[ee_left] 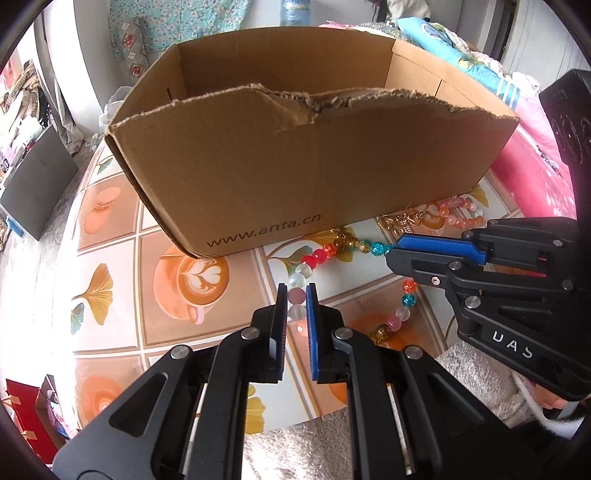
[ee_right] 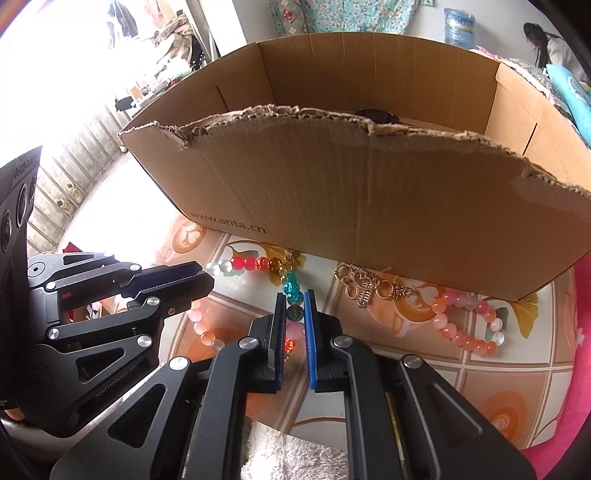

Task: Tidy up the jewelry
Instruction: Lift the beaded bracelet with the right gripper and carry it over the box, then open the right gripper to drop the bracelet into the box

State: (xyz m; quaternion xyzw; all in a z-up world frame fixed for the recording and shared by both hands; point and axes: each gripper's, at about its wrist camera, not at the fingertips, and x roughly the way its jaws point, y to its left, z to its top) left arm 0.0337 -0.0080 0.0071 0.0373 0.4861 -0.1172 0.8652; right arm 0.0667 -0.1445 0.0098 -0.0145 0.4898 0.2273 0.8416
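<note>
Left hand-held gripper (ee_left: 296,291) pinching multicolored bead strand (ee_left: 317,258), right hand-held gripper (ee_right: 294,299) likewise

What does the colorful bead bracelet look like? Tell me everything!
The multicolored bead bracelet is a loop of round, glassy-looking beads: red, orange, amber, teal, pink and frosted white. It lies on the patterned table, just in front of the cardboard box. The left gripper has its jaws closed on a pink bead, and the right gripper pinches the strand near a teal bead.

Coffee-print tablecloth (ee_left: 122,280), floral curtain (ee_right: 351,14), daylight
</note>
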